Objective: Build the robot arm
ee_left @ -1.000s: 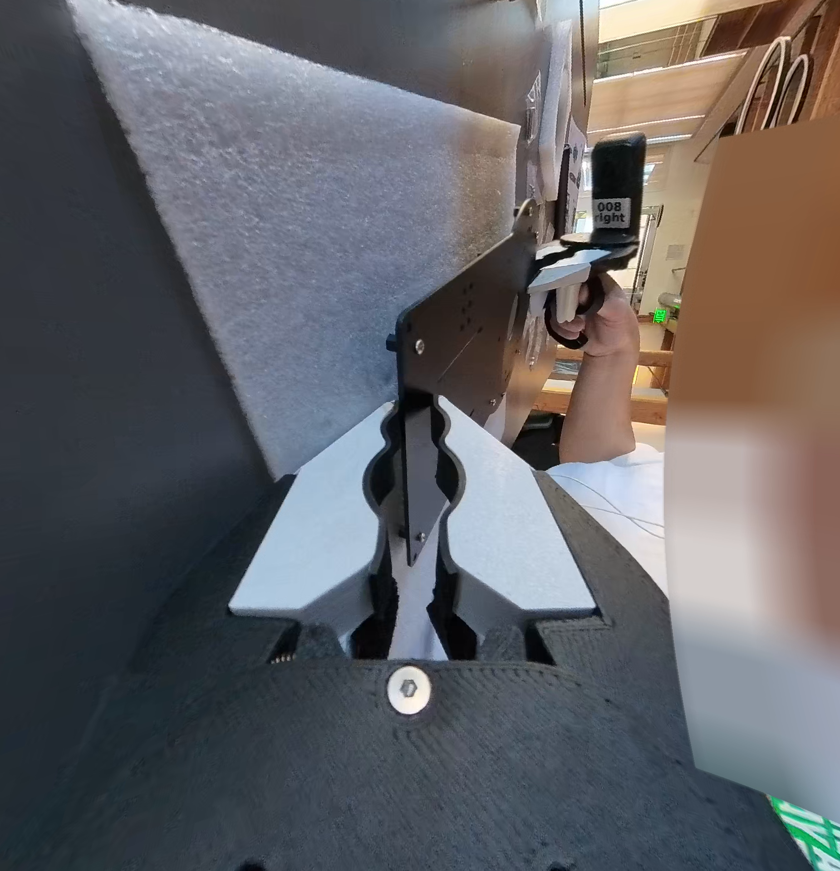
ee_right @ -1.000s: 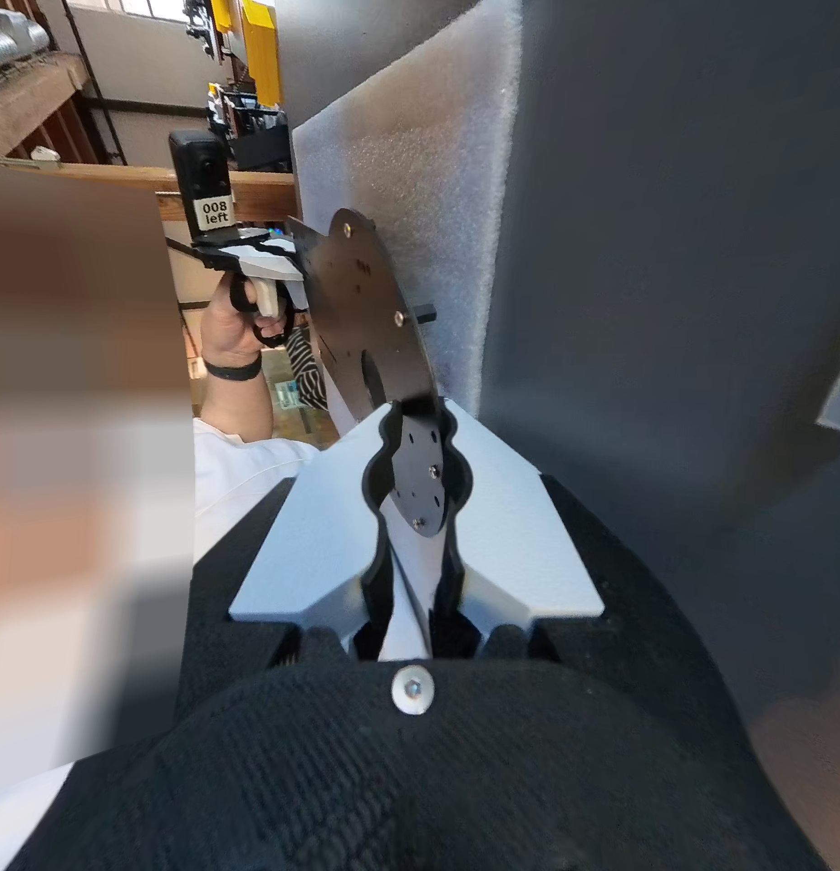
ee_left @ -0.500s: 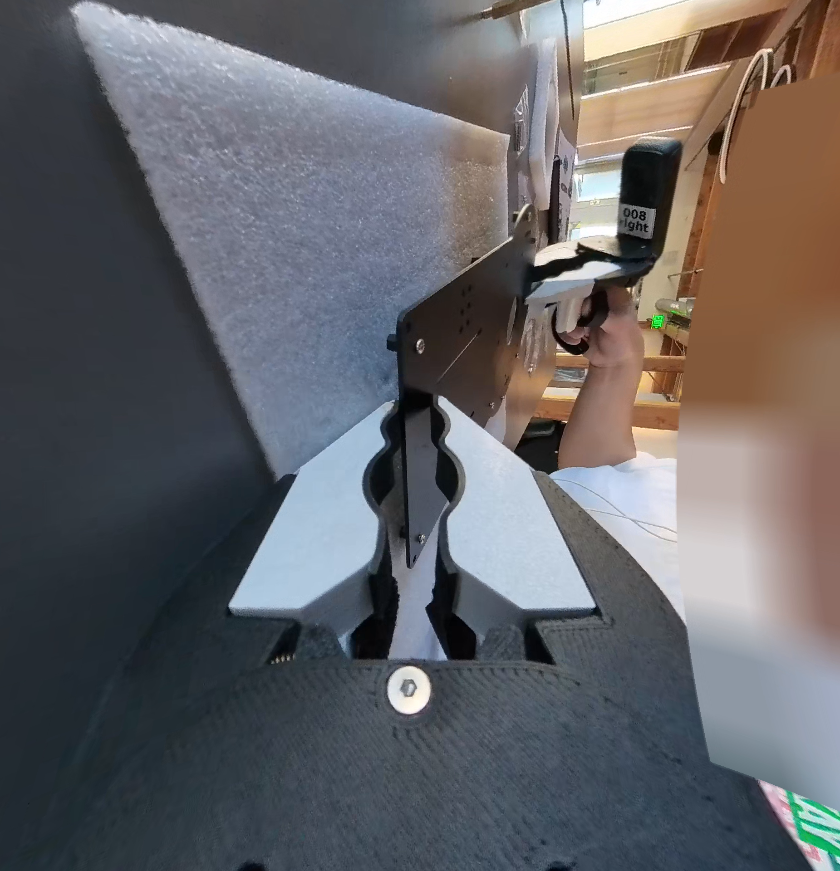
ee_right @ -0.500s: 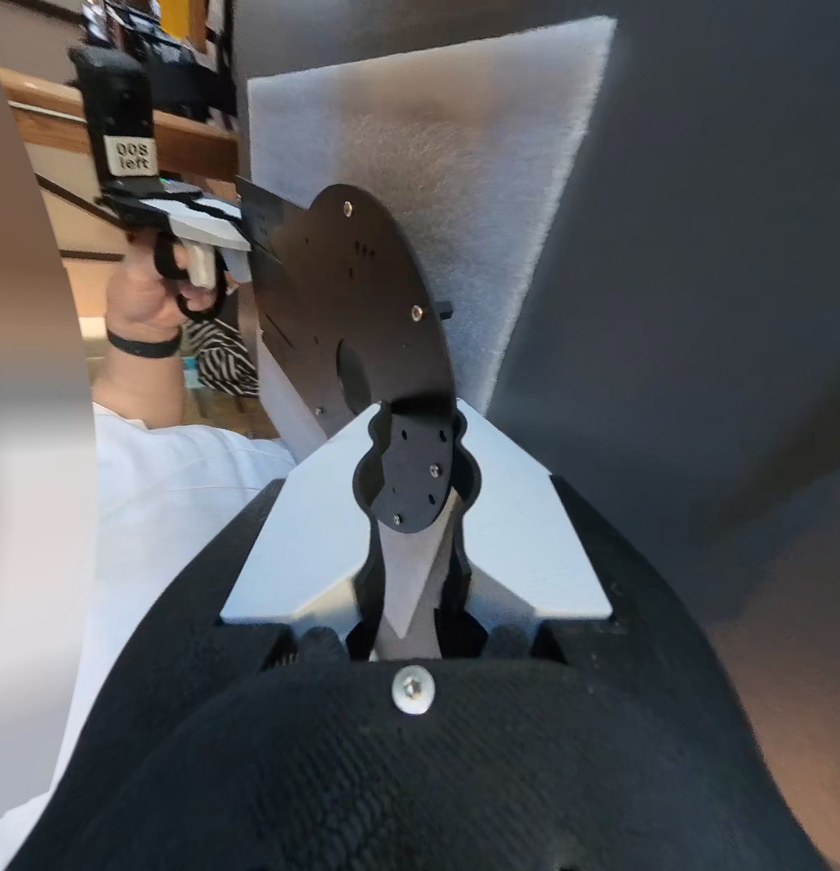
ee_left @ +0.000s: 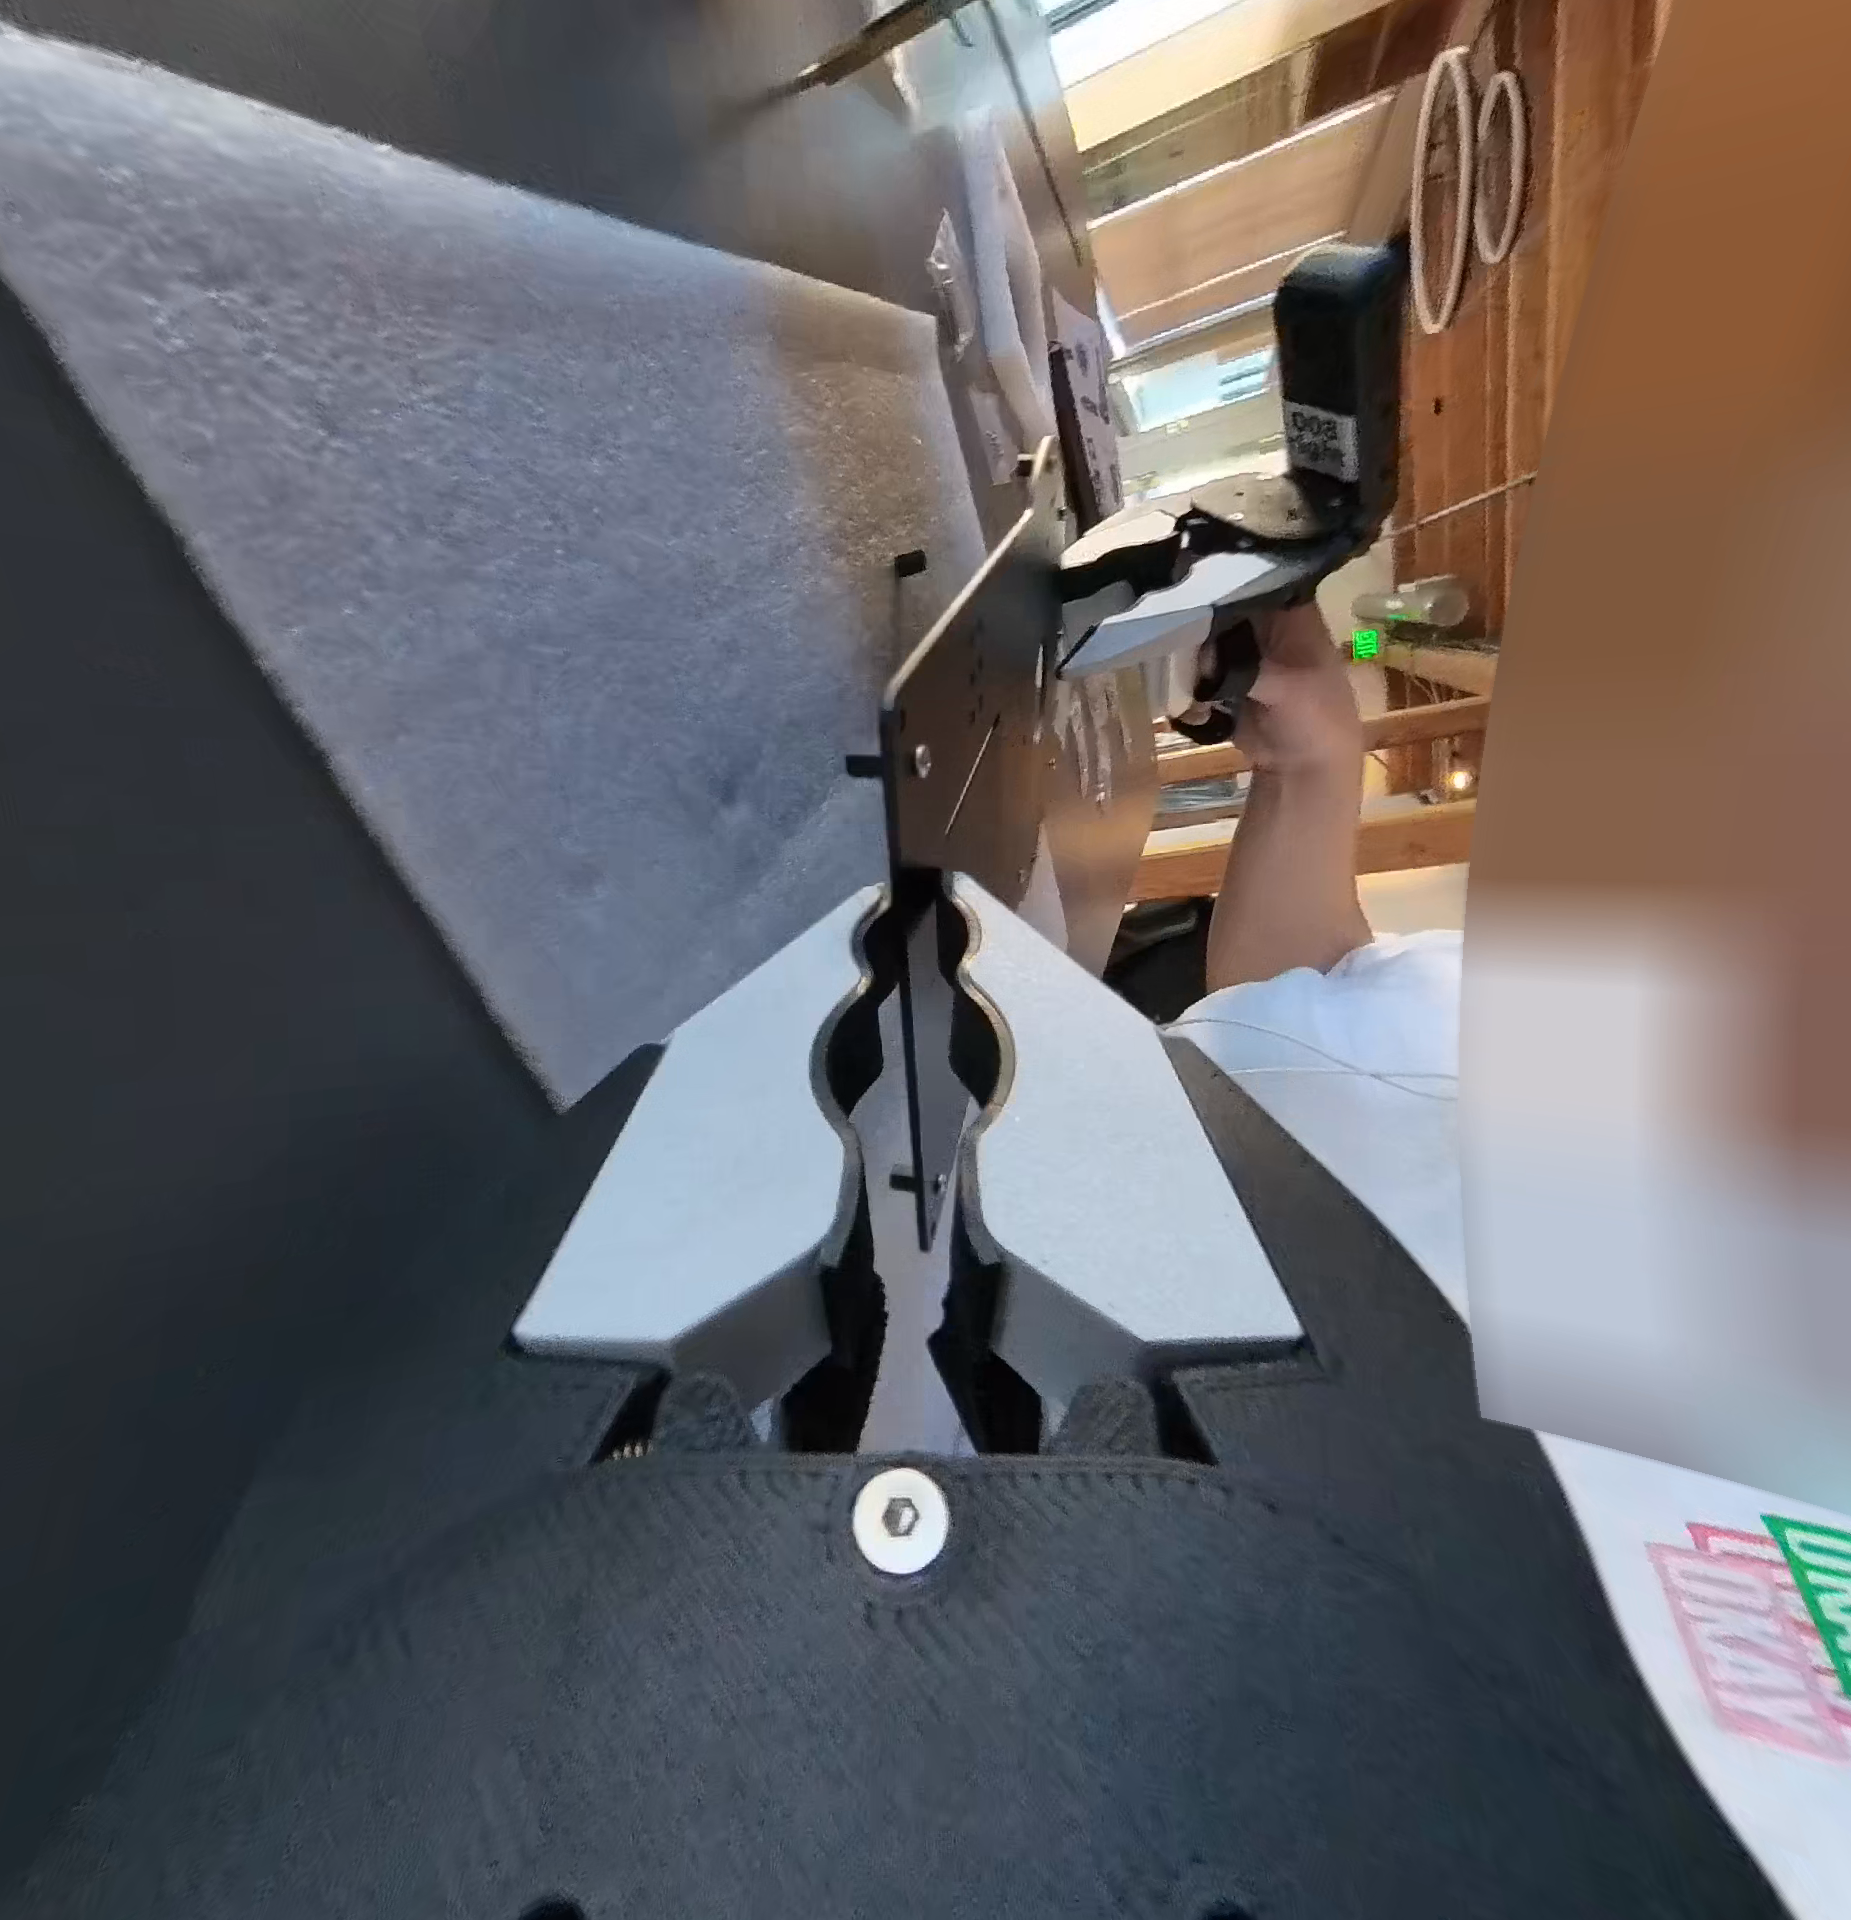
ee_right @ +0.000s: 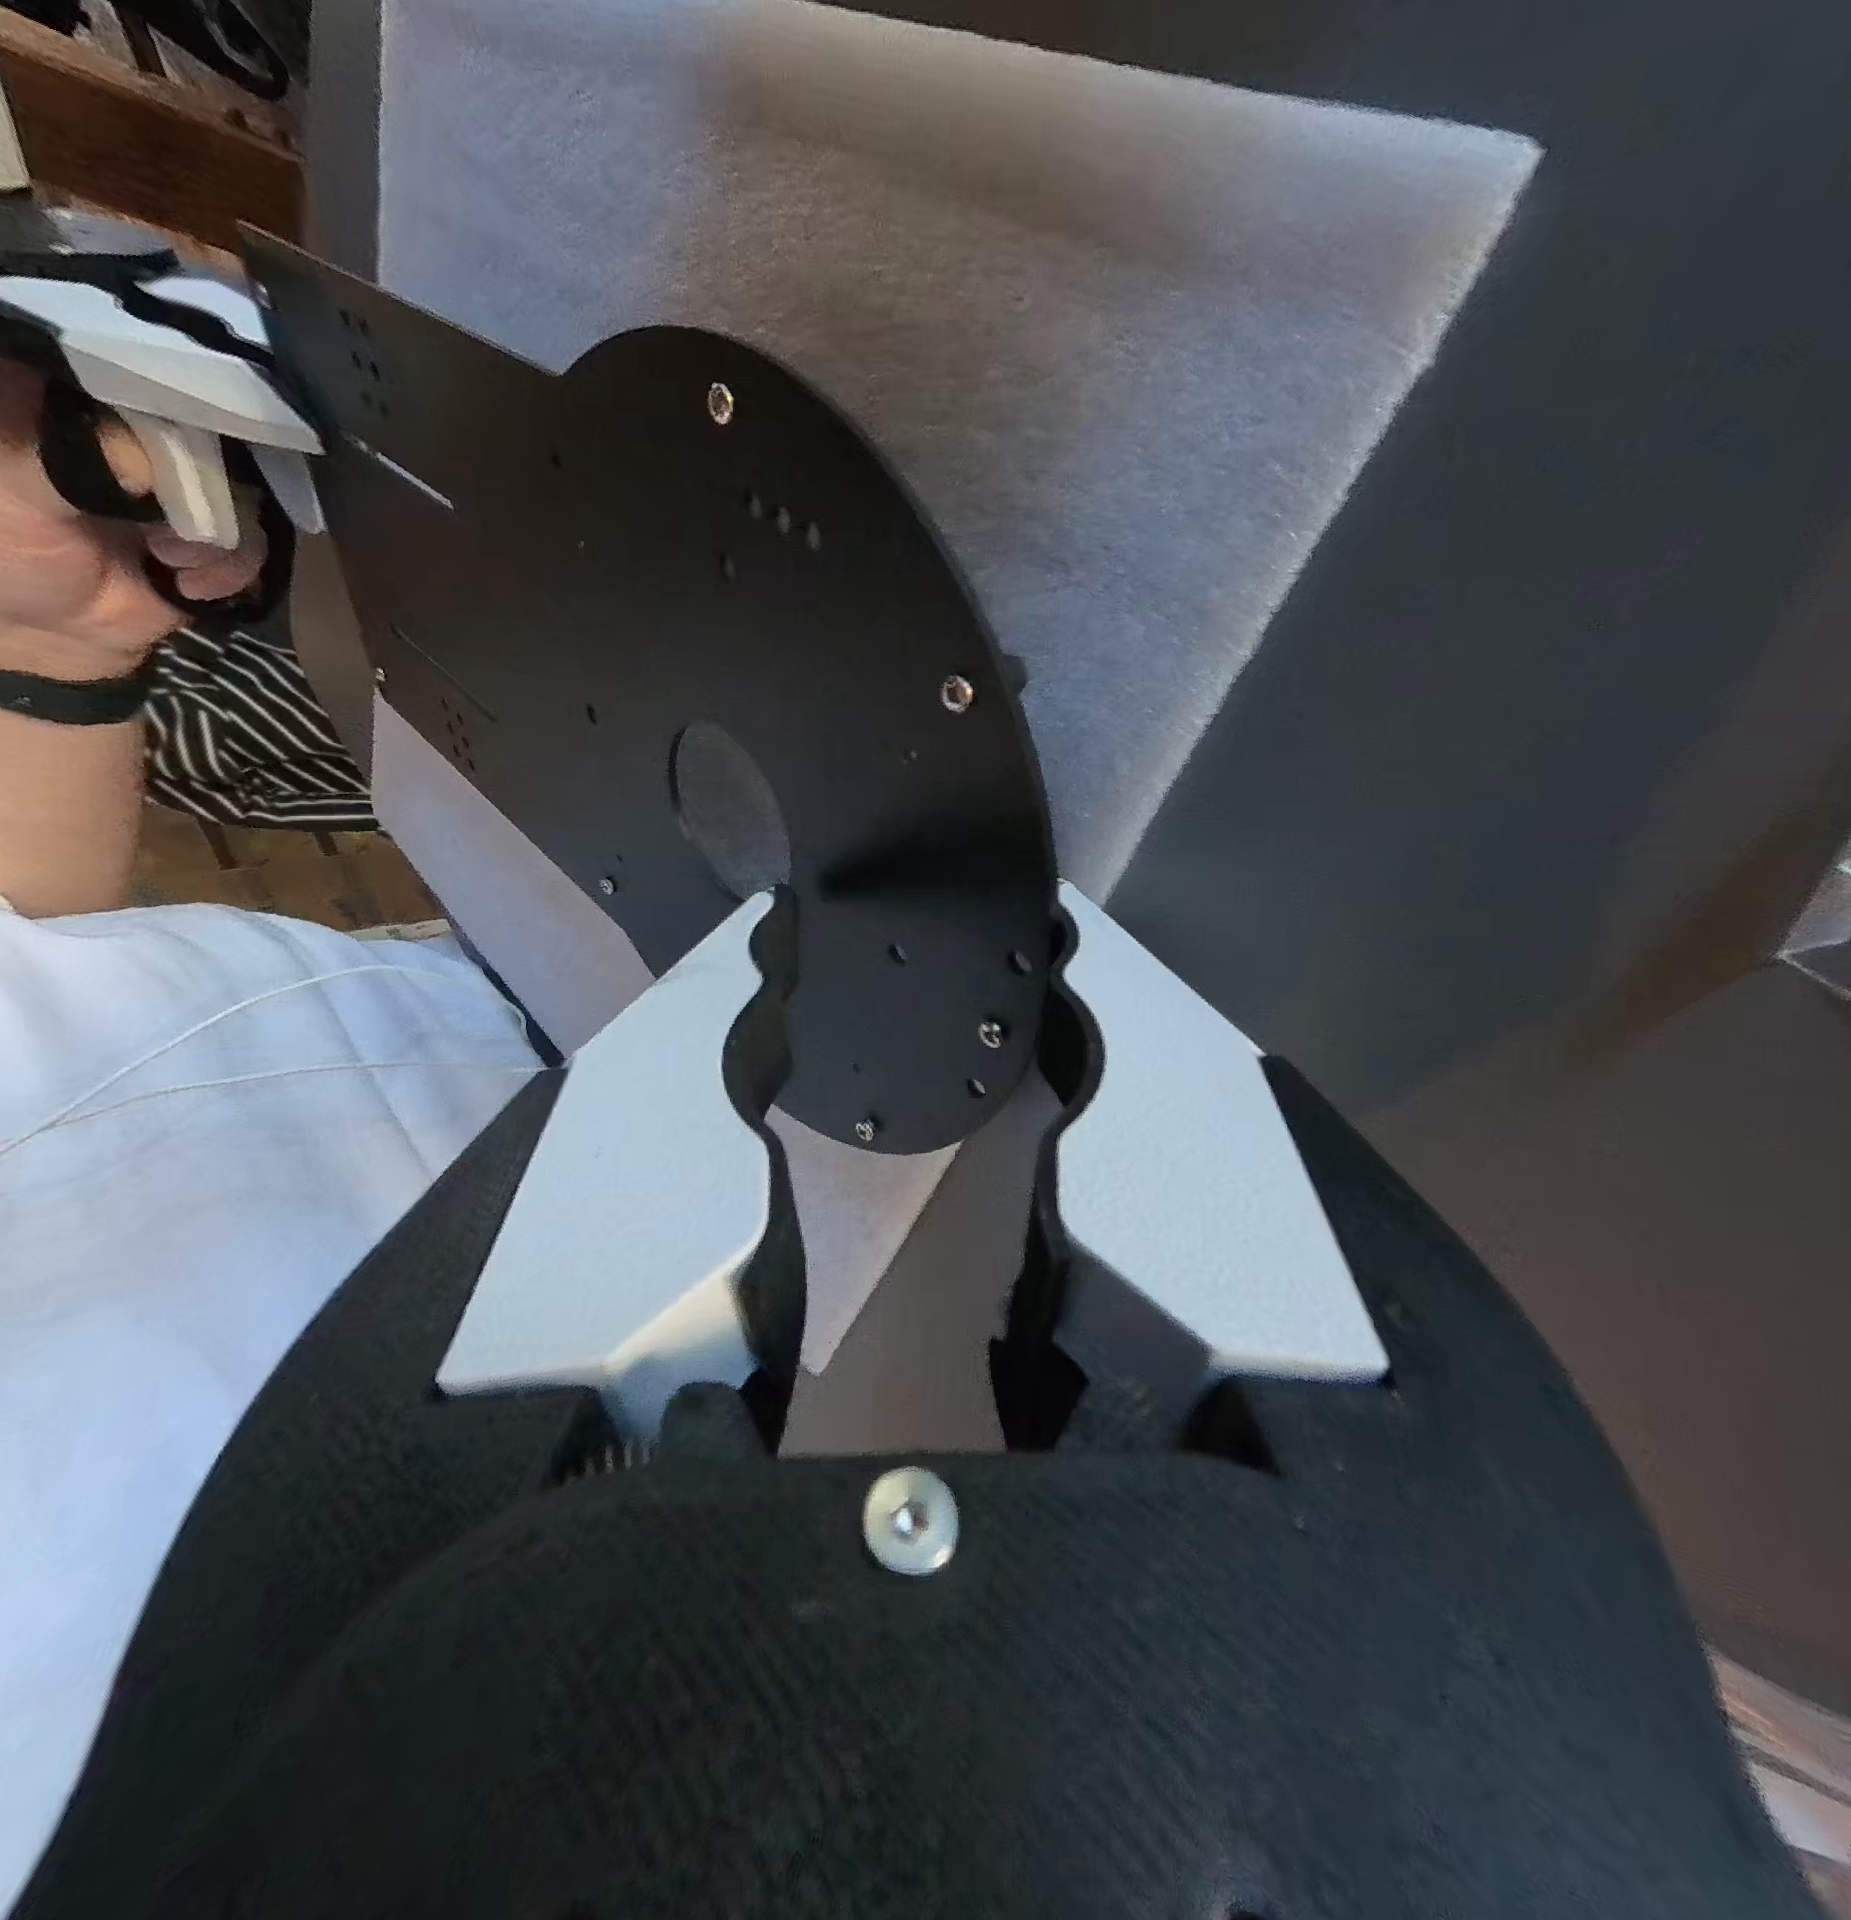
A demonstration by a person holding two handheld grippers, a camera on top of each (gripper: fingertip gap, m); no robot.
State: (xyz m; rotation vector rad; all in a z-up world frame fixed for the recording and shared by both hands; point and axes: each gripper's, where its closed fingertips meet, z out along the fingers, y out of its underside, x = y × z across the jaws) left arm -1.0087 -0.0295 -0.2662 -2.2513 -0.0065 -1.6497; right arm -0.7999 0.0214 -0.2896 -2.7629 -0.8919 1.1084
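Left gripper (ee_left: 916,1049) clamped on one end of a flat black metal plate (ee_right: 692,665), jaws narrow, pinching the thin edge seen nearly end-on in the left wrist view. Right gripper (ee_right: 916,1023) at the plate's rounded far end; jaws standing wider here, the plate lying flat-on across the gap between them, contact not clear, so cannot tell whether gripped. Plate held up in the air between both grippers, tilted, round hole and small screws showing. Just behind it, a white foam sheet (ee_left: 505,540), backed by a dark grey panel (ee_right: 1575,520). Hand (ee_right: 59,561) on the left gripper's trigger at far left in the right wrist view. White shirt (ee_right: 173,1143) close below.
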